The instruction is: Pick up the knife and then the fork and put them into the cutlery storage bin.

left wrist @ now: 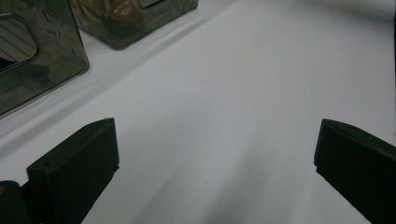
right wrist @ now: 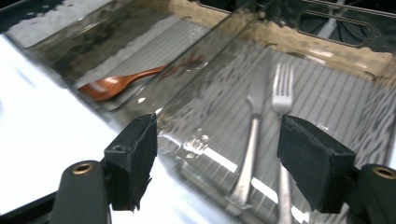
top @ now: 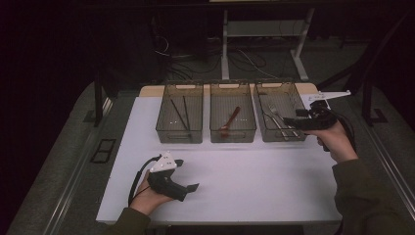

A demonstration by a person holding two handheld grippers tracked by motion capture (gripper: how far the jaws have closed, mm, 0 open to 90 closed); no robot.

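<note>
Presently: sorting cutlery into bins. Right claw (right wrist: 217, 163) wide, empty, over right bin (top: 280, 134); two forks (right wrist: 266, 121) lie inside, release apparently done. Left claw (left wrist: 215, 168) wide, idle on surface (top: 244, 181). Next: withdraw clear.

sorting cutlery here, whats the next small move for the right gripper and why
Probably draw the right gripper back off the right bin: its jaws stand open with nothing between them, and two forks already lie inside that bin.
</note>
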